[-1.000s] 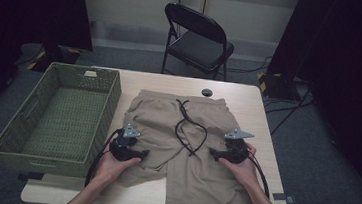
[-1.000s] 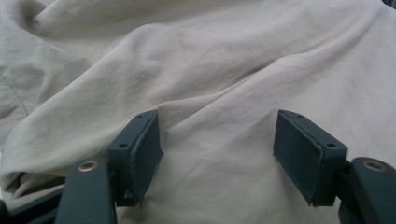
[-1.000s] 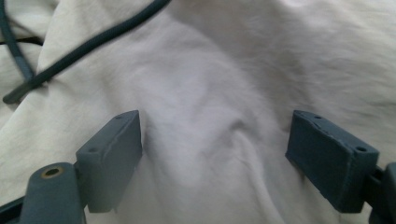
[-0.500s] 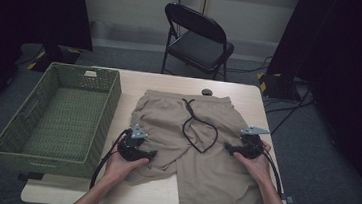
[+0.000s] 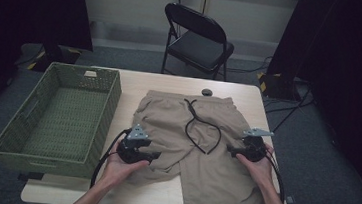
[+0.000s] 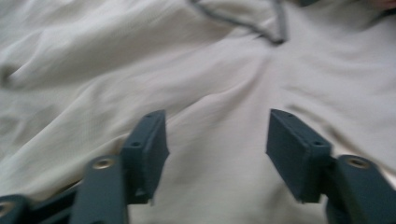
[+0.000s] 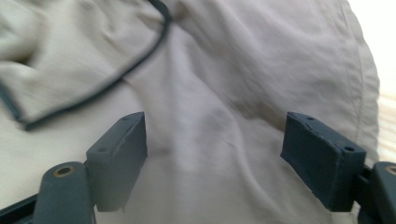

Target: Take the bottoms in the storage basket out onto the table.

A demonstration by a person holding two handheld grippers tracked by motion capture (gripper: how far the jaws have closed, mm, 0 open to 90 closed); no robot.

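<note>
Tan shorts (image 5: 199, 149) lie flat on the table (image 5: 250, 96), waistband at the far edge, legs running toward the person, so the long axis goes far-to-near. Black drawstring (image 5: 201, 129) loops across the middle of the cloth. Woven basket (image 5: 57, 115) sits at the table's left, just beside the shorts' left leg.

Left tool (image 5: 156, 155) hangs over the left leg's hem area, tips aimed inward toward the crotch. Its jaws have just been closing but stand partway apart w/ cloth under them, none pinched between the pads as far as the left gripper view shows. Right tool (image 5: 232, 150) is over the right leg near its outer edge, jaws wide, also just closing a little, nothing held.

Key relation: cloth lies directly below & ahead of both tools. The left hand is nearer the basket-side hem; the right hand is nearer the outer side seam. Judging by this, the next grab is prob. a pinch on each leg, for a fold across the long axis or leg onto leg.

Views differ: the high view gives the whole layout, basket, a folding chair (image 5: 200, 38) beyond the table & a small dark object (image 5: 207, 91) past the waistband. Left gripper view shows wrinkles in the shorts (image 6: 210, 93) & a drawstring end (image 6: 261, 25). Right gripper view shows the cord (image 7: 93, 88) curving left of the jaws, plus the side seam and bare table (image 7: 385, 56) at right.
</note>
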